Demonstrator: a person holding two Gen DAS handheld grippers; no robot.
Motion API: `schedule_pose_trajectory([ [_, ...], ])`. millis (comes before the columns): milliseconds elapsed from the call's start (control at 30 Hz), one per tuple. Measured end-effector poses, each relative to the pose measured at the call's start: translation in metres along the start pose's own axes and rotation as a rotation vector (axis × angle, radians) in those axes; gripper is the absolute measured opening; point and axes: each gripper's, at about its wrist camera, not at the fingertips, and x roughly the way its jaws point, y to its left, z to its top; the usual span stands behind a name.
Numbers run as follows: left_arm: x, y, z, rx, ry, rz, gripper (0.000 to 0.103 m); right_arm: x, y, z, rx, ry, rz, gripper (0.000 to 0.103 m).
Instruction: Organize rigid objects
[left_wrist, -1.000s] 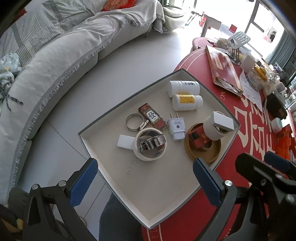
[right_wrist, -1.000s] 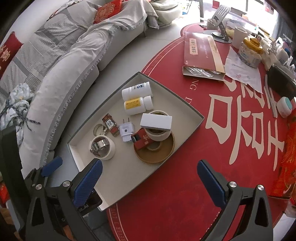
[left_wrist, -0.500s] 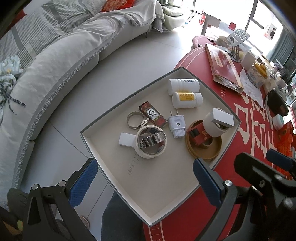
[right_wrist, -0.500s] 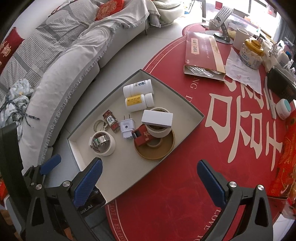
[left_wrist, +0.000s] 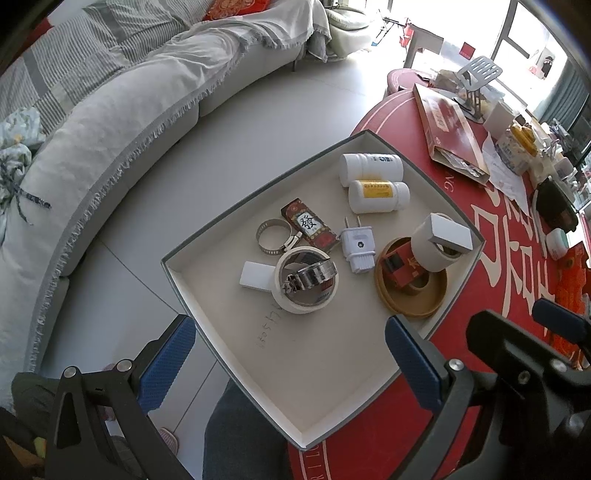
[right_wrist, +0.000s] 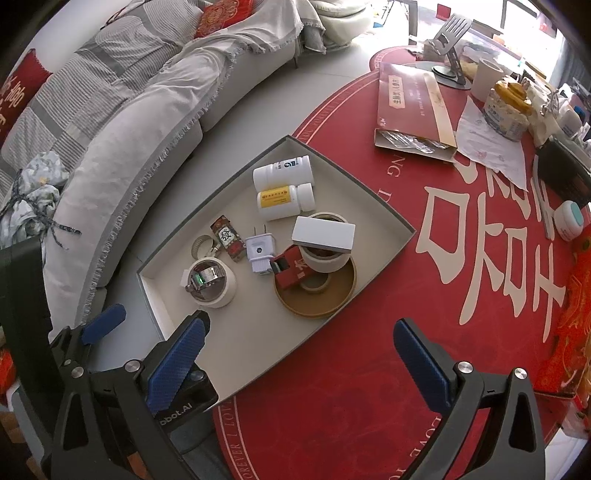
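A shallow grey-edged tray (left_wrist: 332, 369) (right_wrist: 236, 354) overhangs the edge of the red round table (right_wrist: 369, 369). In it lie two white bottles (left_wrist: 369, 168) (right_wrist: 282, 171), a white plug adapter (left_wrist: 357, 243) (right_wrist: 260, 253), a red mahjong-print box (left_wrist: 308, 225), a metal hose clamp (left_wrist: 271, 236), a tape roll with a metal clamp inside (left_wrist: 306, 278) (right_wrist: 210, 282), and a brown lid (left_wrist: 410, 288) (right_wrist: 316, 288) holding a red box and a tape roll topped by a white box (left_wrist: 448, 234). My left gripper (left_wrist: 291, 363) and right gripper (right_wrist: 295, 363) are both open and empty, above the tray's near side.
A long red carton (right_wrist: 413, 110), papers, a jar (right_wrist: 508, 107), a phone stand (right_wrist: 448, 48) and a small white-teal tub (right_wrist: 569, 221) sit on the far side of the table. A grey sofa (left_wrist: 110, 110) curves along the left across bare floor.
Both cameras have drifted slightly, so the tray sits a little further right and higher in view. The objects in the tray have not moved. Both grippers stay open.
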Motion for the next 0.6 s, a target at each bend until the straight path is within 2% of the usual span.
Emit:
schedule_pose_trajectory([
  [600,0.0022,0.0019,-0.0012,-0.014,0.011,0.005,0.103,-0.0001,0.0013,-0.0036,-0.003,0.001,-0.001,0.103],
])
